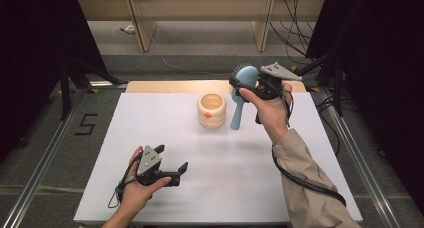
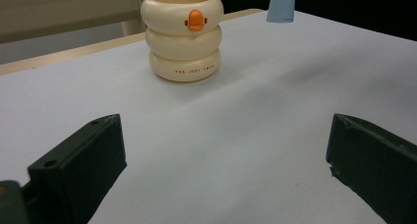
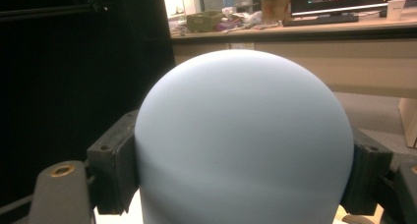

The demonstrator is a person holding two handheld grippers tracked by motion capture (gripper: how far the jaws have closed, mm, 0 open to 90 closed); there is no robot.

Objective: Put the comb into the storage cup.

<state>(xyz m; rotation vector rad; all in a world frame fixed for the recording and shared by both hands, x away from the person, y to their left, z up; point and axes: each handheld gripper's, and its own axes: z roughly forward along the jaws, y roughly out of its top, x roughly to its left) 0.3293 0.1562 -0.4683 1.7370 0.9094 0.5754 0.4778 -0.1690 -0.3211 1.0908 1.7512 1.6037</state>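
Currently catalogued: one blue hairbrush [image 1: 243, 95], clamped by its rounded head between the jaws of the right gripper [image 1: 248, 83], handle hanging down toward the tabletop [image 1: 165, 138]; in the right gripper view the smooth back of the head [image 3: 243, 140] sits between both black pads, which press its sides. One cream holder [image 1: 211, 110], built as three stacked rings with an open top and a small orange duck bill on the upper ring, stands just left of and below the hanging handle, apart from it. One left gripper [image 1: 172, 160], jaws spread wide with nothing between them, rests low on the tabletop well short of the holder [image 2: 182, 35], which stands ahead of it. Step in hand, by judgement: lowering the brush handle-first into the holder. To do it well, carry the handle tip over the opening before descending, keep the brush upright, and release only once the handle is inside; the left gripper could steady the light holder against tipping. Writing: a small line of capitals on the lowest ring, too fine to read surely; a black "5" [image 1: 86, 124] on the floor left of the tabletop.
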